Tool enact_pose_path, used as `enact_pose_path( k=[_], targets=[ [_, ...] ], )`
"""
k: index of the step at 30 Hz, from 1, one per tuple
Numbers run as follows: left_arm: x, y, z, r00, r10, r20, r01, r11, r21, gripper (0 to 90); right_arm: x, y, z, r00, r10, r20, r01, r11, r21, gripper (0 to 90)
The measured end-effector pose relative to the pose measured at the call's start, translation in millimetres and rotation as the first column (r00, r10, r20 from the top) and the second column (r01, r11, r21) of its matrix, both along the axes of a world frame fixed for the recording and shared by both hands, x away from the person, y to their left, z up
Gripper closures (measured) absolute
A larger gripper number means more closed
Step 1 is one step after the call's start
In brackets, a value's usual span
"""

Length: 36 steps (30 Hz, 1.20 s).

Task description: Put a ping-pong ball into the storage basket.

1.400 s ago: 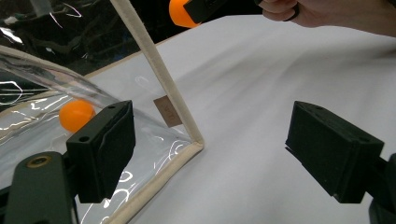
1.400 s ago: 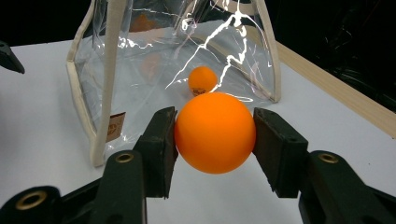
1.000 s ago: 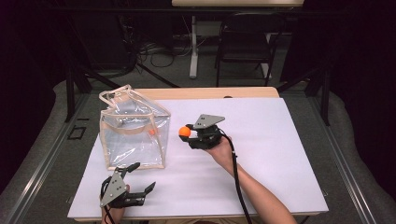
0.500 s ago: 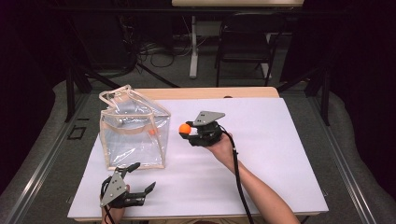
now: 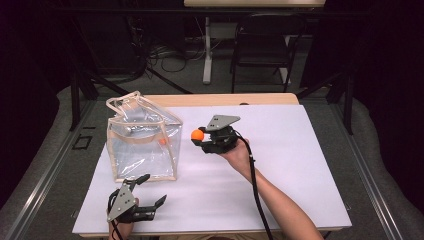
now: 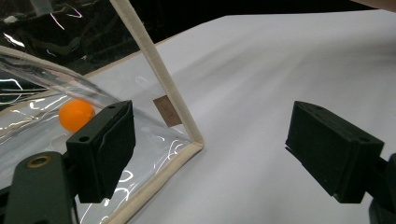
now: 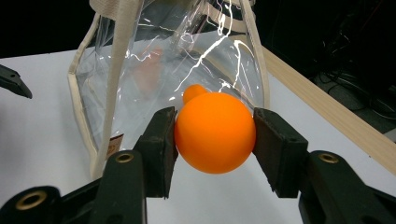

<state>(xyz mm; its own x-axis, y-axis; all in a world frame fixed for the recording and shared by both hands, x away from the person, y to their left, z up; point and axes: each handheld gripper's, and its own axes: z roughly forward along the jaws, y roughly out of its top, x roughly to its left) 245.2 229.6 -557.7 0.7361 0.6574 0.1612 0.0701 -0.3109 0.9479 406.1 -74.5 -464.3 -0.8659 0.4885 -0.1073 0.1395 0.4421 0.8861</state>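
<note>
Right hand-held gripper (image 5: 200, 138) pinches the smooth orange plastic ball (image 7: 215, 132) across its middle: light, slippery, at three o'clock of the clear plastic bag (image 5: 142, 145). Left hand-held gripper (image 6: 224, 149) gapes wide.

- My right gripper (image 7: 215, 135) has matt black pads on a smooth, matt orange ball (image 7: 215, 133).
- The bag (image 5: 142, 145) looks like glossy clear plastic with cream cloth trim.
- I see a matt white worktop (image 5: 300, 165) with a wooden edge.

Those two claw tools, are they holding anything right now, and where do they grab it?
The right gripper clamps an orange ball across its middle, one pad on each side. The left gripper stands open and holds nothing.
</note>
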Motion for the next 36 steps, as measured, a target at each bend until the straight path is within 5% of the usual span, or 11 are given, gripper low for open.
enact_pose_path(
  k=[36],
  targets=[
    [0.1,-0.3,0.0,1.0000,0.000,0.001,0.000,1.0000,-0.003,15.7,9.6,8.3,30.5,0.9998,0.012,0.017,-0.011,1.000,-0.026,50.8]
  ],
)
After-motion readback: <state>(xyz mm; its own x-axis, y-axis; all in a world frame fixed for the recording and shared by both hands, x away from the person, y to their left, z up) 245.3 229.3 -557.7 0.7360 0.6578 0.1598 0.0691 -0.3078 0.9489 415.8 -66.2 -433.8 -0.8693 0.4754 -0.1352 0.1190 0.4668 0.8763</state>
